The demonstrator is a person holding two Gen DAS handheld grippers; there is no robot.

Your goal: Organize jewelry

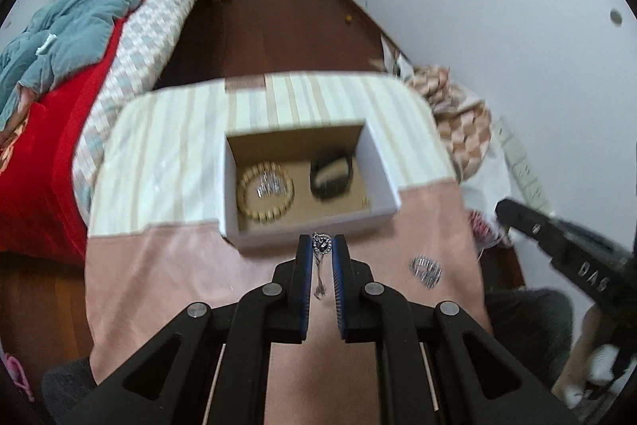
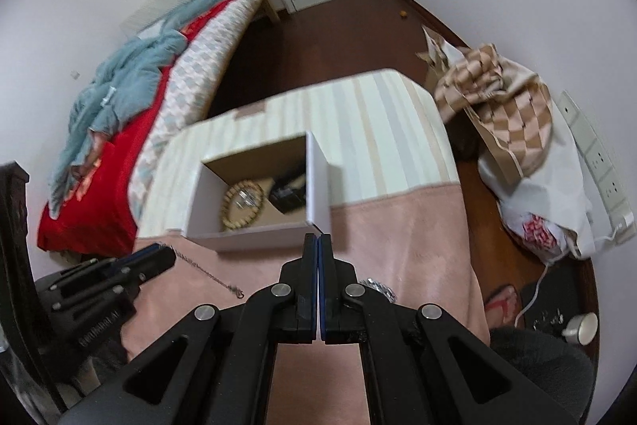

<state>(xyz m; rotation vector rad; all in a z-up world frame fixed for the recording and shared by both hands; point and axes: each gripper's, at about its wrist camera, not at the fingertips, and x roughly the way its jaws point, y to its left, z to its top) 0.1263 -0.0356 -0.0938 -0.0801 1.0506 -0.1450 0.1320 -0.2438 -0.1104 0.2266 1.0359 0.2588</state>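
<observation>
My left gripper (image 1: 321, 243) is shut on a silver pendant necklace (image 1: 321, 246); its chain hangs down between the fingers, just in front of the white cardboard box (image 1: 388, 162). The box holds a beige bead bracelet (image 1: 266, 193), a silver piece inside that ring, and a black bracelet (image 1: 331, 176). A silver bracelet (image 1: 426, 269) lies on the pink cloth to the right. In the right wrist view my right gripper (image 2: 318, 239) is shut and empty near the box's (image 2: 318, 182) front corner. The left gripper (image 2: 157, 257) shows at left with the chain (image 2: 207, 273) trailing over the cloth.
The box sits on a small table covered with a striped and pink cloth (image 1: 167, 265). A bed with red and teal bedding (image 1: 59, 66) is on the left. Bags (image 2: 513, 130) and a power strip (image 2: 597, 162) lie on the floor at right.
</observation>
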